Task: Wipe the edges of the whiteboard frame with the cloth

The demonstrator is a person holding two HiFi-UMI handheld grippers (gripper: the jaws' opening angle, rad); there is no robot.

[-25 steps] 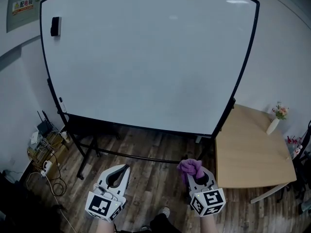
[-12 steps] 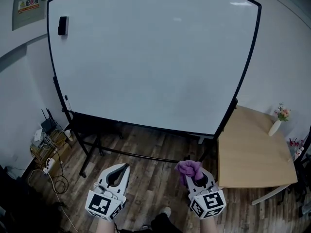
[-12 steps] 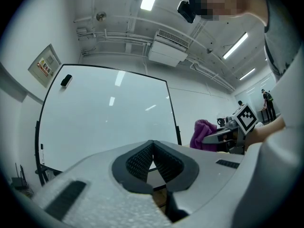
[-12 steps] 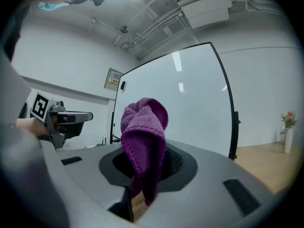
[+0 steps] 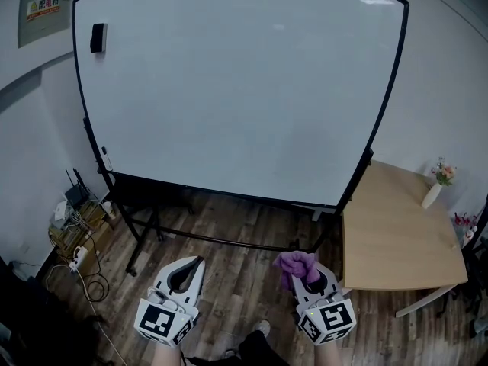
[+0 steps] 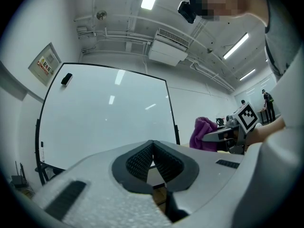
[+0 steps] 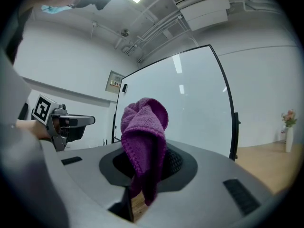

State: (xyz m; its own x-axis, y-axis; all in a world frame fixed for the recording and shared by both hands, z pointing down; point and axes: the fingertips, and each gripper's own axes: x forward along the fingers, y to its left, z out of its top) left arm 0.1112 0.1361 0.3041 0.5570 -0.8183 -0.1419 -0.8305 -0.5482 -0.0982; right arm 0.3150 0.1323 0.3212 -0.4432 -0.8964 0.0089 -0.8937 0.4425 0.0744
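Note:
A large whiteboard (image 5: 236, 90) with a thin black frame (image 5: 383, 105) stands on a black stand ahead of me. My right gripper (image 5: 305, 273) is shut on a purple knitted cloth (image 5: 297, 264), low in the head view and well short of the frame. In the right gripper view the cloth (image 7: 144, 132) bunches up between the jaws, with the whiteboard (image 7: 190, 108) behind. My left gripper (image 5: 187, 269) is shut with nothing in it; its jaws meet at the tip (image 6: 153, 146). From the left gripper view the cloth (image 6: 203, 133) shows at the right.
A black eraser (image 5: 97, 37) sticks to the board's upper left. A wooden table (image 5: 393, 231) with a small flower vase (image 5: 435, 189) stands at the right. Cables and a power strip (image 5: 76, 239) lie on the wooden floor at the left. A wall sign (image 5: 42, 8) hangs top left.
The head view has shifted slightly, so the whiteboard sits a little more to the right. Both grippers hold the same places and states.

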